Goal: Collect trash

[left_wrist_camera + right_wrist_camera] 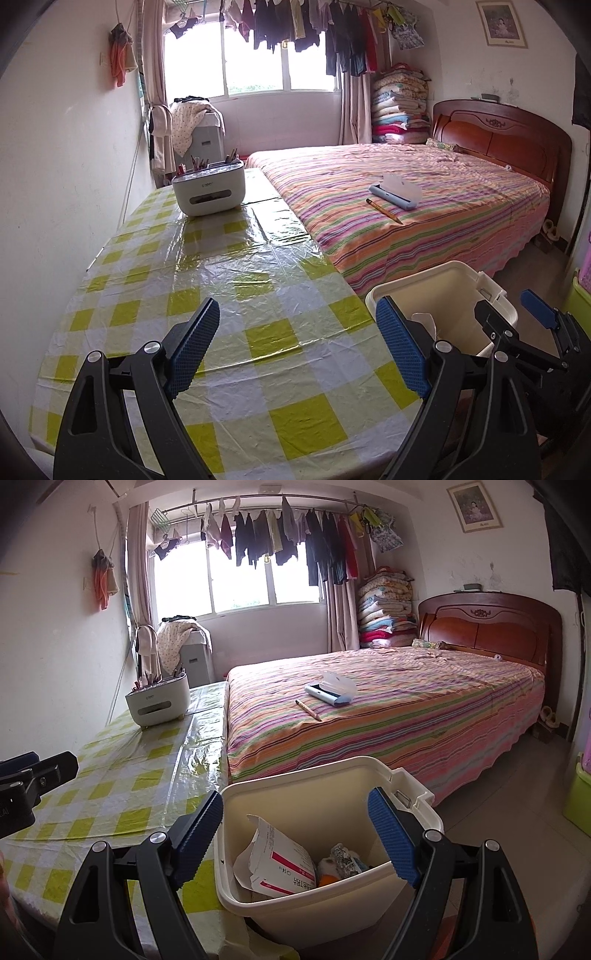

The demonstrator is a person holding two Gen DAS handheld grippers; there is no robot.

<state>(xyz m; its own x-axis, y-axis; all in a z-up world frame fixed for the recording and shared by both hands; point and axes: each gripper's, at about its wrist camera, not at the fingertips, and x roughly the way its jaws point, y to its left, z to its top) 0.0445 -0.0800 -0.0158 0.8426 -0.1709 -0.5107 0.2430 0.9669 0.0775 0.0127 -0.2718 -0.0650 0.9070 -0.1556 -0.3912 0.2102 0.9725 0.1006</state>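
Two grippers hang near with jaws wide and nothing between them: the right gripper above the trash bin beside the table, the left gripper over the bare checked cloth. Trash, a torn carton, lies inside the bin, so collecting seems mostly done. Farther, a pencil and case lie on the bed.

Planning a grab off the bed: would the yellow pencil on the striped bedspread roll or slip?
The thin yellow pencil looks light and stiff. It would probably roll if nudged sideways, though the soft striped bedspread may damp that. Its narrow shaft may slip between wide pads.
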